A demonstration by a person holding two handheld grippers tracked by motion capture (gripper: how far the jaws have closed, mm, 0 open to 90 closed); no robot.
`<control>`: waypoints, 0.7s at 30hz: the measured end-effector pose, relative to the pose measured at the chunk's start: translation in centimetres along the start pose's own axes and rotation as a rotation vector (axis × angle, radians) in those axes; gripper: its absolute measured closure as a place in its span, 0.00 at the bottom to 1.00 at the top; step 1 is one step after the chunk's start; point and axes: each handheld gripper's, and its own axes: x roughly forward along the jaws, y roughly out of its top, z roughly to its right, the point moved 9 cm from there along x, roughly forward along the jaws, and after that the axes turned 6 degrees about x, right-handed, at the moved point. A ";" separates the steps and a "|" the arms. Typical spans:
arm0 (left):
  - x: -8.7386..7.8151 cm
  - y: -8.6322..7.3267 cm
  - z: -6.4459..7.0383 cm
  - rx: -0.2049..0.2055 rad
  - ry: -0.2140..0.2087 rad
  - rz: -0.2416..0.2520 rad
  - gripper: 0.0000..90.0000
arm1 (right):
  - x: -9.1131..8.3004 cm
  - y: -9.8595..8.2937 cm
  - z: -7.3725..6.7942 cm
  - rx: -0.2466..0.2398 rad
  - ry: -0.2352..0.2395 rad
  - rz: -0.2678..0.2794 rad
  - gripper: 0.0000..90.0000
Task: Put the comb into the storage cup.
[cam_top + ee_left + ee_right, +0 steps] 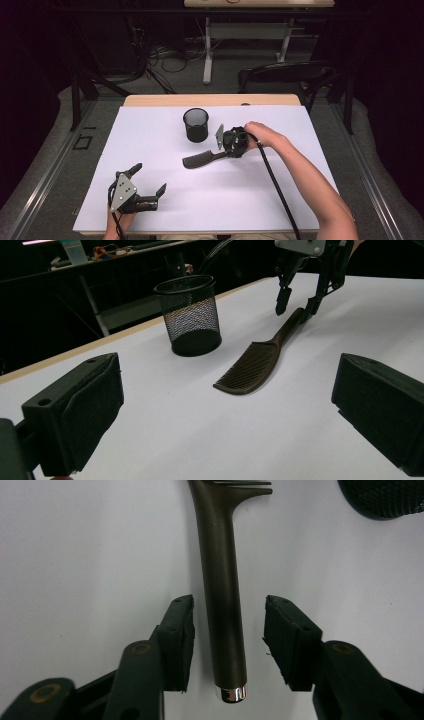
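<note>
A dark brown comb (200, 159) lies flat on the white table sheet (150, 145), teeth end to the left. My right gripper (222, 151) is at its handle, open, with a jaw on either side of the handle (222, 605) and a small gap on each side. A black mesh cup (195, 124) stands upright just behind the comb. My left gripper (150, 181) rests open near the front left of the table, far from the comb (260, 357), with nothing between its pads (80, 410). The cup (192, 315) stands to the comb's left in the left gripper view.
The table's wooden back edge (210, 100) lies beyond the sheet. A dark chair (285, 75) and a desk frame (210, 45) with cables stand behind the table. The right gripper's cable (275, 185) trails across the sheet along the forearm.
</note>
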 end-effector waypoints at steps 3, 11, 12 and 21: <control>0.0 0.0 0.0 0.000 0.000 -0.002 0.00 | 0.2 0.0 0.1 -0.019 0.000 -0.014 0.67; 0.0 0.0 0.0 -0.001 -0.002 -0.002 0.00 | 0.8 0.2 0.3 -0.060 0.016 -0.053 0.72; 0.0 -0.1 -0.1 0.000 -0.002 -0.002 0.00 | 0.9 0.2 0.3 -0.061 0.016 -0.056 0.72; 0.0 -0.1 -0.1 0.000 -0.003 -0.002 0.00 | 1.3 1.0 0.0 -0.079 0.042 -0.068 0.74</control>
